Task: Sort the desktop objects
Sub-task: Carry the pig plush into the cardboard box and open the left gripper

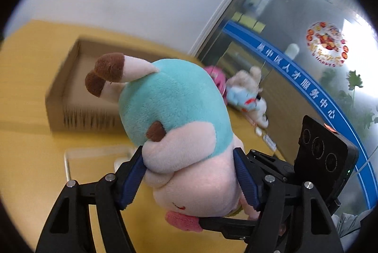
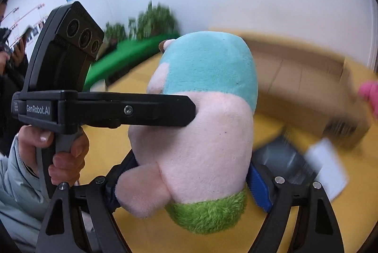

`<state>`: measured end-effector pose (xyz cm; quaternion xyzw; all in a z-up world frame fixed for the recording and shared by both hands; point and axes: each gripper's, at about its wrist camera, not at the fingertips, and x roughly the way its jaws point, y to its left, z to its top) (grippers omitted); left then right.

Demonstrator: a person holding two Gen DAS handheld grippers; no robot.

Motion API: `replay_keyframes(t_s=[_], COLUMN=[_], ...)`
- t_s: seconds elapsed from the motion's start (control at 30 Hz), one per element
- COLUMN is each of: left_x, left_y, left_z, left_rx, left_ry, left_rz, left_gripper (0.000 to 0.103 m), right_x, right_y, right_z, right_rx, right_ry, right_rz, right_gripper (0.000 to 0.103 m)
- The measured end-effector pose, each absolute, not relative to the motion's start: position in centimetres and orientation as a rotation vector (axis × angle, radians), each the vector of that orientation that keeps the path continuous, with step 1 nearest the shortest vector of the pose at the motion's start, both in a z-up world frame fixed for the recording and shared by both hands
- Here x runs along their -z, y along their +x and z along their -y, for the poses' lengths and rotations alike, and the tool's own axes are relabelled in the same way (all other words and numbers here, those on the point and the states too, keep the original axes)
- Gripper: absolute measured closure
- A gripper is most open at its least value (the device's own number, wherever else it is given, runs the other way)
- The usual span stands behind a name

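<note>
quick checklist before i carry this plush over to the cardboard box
1. Left gripper clamped on the pink-and-teal plush toy: ok.
2. Right gripper also clamped on it: ok.
3. Plush lifted clear of the yellow table: ok.
4. Open brown cardboard box has room: cannot tell, blurred.
5. Small plush toys stay out of the path: ok.
</note>
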<state>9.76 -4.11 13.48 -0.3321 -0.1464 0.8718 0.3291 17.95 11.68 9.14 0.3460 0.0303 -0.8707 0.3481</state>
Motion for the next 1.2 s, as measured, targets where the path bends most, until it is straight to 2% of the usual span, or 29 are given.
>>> replay_keyframes(t_s=[0.3,0.43,0.53,0.63,0.9,1.03,1.2], left_x=[-30.3,-32.9,-31.8,-28.1,-15.1,-10.0,-5.4], left_y=[-1.0,-5.8,-9.4,-14.7,-24.5,-27.1,-28.5], left_z=[4.2,5.6,6.8,7.3,8.6,8.9,9.0], left_rx=[-2.405,-2.437,-2.445,-2.432,-2.381,-2.358,-2.316], left_ry=[-0.518,-0.489,-0.536,-0.672,-1.078,-1.242,-1.392], left_rz=[0.202,0.176,0.179,0.197,0.259,0.274,0.284], left_gripper=[0.032,0.032,0.032,0.032,0.032,0.032,0.032], right_x=[-25.1,-29.1,-29.5,-26.9,-12.8,-5.8,-0.1], right_y=[7.7,1.5,-3.1,-7.0,-18.8,-23.2,-25.4], right_z=[-11.7,-11.0,-10.9,-10.4,-8.2,-7.7,-8.0], right_rx=[2.382,2.39,2.369,2.348,2.248,2.165,2.104], right_ry=[0.538,0.496,0.526,0.607,0.947,1.142,1.283], right_rz=[-0.132,-0.099,-0.04,0.035,0.17,0.26,0.328], right_gripper=[0.019,0.019,0.019,0.018,0.019,0.019,0.019])
